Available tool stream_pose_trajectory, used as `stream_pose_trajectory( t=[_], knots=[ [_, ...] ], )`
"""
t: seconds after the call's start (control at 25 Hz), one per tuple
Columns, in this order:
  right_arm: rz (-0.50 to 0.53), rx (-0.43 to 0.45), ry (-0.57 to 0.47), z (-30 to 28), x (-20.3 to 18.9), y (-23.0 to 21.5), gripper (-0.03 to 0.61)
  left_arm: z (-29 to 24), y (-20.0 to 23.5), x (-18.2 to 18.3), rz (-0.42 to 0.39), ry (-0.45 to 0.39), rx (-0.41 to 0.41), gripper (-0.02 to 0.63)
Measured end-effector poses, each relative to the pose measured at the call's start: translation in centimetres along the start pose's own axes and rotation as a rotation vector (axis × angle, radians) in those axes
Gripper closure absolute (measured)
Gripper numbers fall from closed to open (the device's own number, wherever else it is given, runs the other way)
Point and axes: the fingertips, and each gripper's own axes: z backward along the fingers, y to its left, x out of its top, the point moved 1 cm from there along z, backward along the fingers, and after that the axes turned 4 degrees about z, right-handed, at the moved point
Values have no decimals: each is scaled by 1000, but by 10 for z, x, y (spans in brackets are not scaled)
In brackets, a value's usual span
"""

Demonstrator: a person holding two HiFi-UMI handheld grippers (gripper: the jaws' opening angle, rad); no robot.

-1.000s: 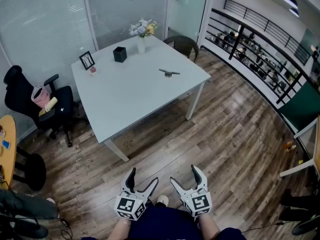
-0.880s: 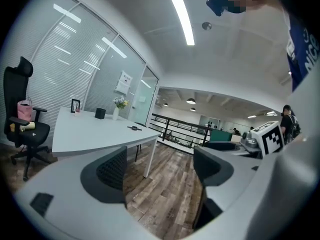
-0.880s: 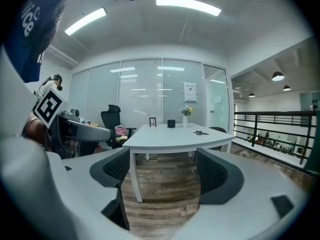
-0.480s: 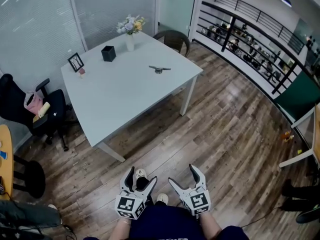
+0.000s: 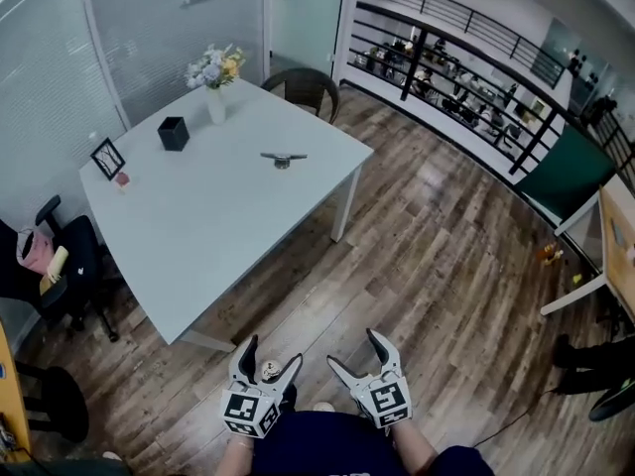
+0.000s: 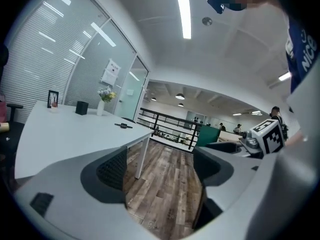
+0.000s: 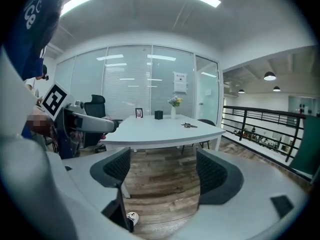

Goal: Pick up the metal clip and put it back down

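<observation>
The metal clip (image 5: 283, 158) lies on the far right part of the pale table (image 5: 198, 236); it shows small as the clip (image 6: 122, 126) in the left gripper view and as the clip (image 7: 189, 125) in the right gripper view. Both grippers are held low near the person's body, well short of the table. My left gripper (image 5: 266, 360) is open and empty, its jaws spread over the wood floor (image 6: 160, 174). My right gripper (image 5: 357, 353) is open too, with nothing between its jaws.
On the table stand a black cube box (image 5: 173, 133), a vase of flowers (image 5: 214, 82) and a small picture frame (image 5: 106, 157). A dark chair (image 5: 306, 87) sits behind it, an office chair (image 5: 60, 266) to the left. A black railing (image 5: 466, 77) runs along the right.
The view has shifted: the table and clip have slid left and down in the head view as the person walks nearer. Both grippers stay open and low.
</observation>
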Motion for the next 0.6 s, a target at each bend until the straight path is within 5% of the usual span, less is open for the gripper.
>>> stream_pose_trajectory(
  t=[0.6],
  knots=[
    [-53, -158, -4, -105, 49, -8, 181, -72, 96, 54, -88, 58, -172, 213]
  ],
)
